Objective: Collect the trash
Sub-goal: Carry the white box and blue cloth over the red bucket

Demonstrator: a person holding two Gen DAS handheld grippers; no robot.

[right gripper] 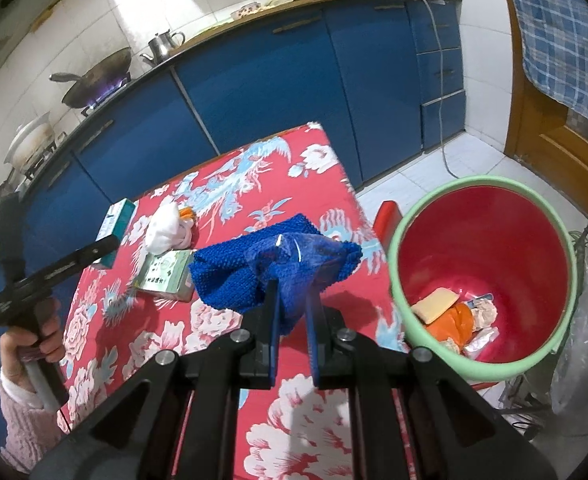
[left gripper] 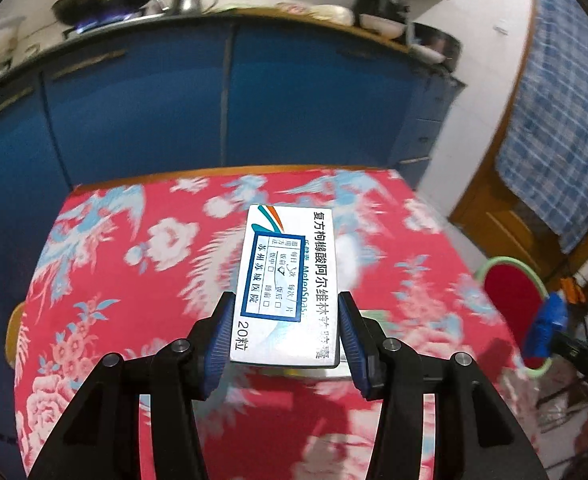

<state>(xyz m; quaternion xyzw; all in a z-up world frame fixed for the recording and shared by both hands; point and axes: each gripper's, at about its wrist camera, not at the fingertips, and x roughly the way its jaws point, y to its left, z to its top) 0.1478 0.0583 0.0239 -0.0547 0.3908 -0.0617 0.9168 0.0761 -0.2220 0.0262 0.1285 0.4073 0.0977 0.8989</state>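
Observation:
My left gripper (left gripper: pixel 286 300) is shut on a white medicine box (left gripper: pixel 288 280) and holds it above the red floral table (left gripper: pixel 94 280). The box and left gripper also show in the right wrist view (right gripper: pixel 114 228). My right gripper (right gripper: pixel 294 284) is shut on a blue knitted cloth (right gripper: pixel 254 276) with a clear blue plastic piece, held over the table's right edge. The red bin with a green rim (right gripper: pixel 482 272) stands on the floor to the right and holds several pieces of trash. It shows in the left wrist view too (left gripper: pixel 510 292).
On the table lie a crumpled white tissue (right gripper: pixel 164 230), an orange scrap (right gripper: pixel 188 213) and a green-white box (right gripper: pixel 166 276). Blue cabinets (right gripper: pixel 274 92) run behind, with a wok over a lit burner (right gripper: pixel 94 80) and a kettle (right gripper: pixel 162 46). A clear plastic bag (right gripper: pixel 586 312) sits right of the bin.

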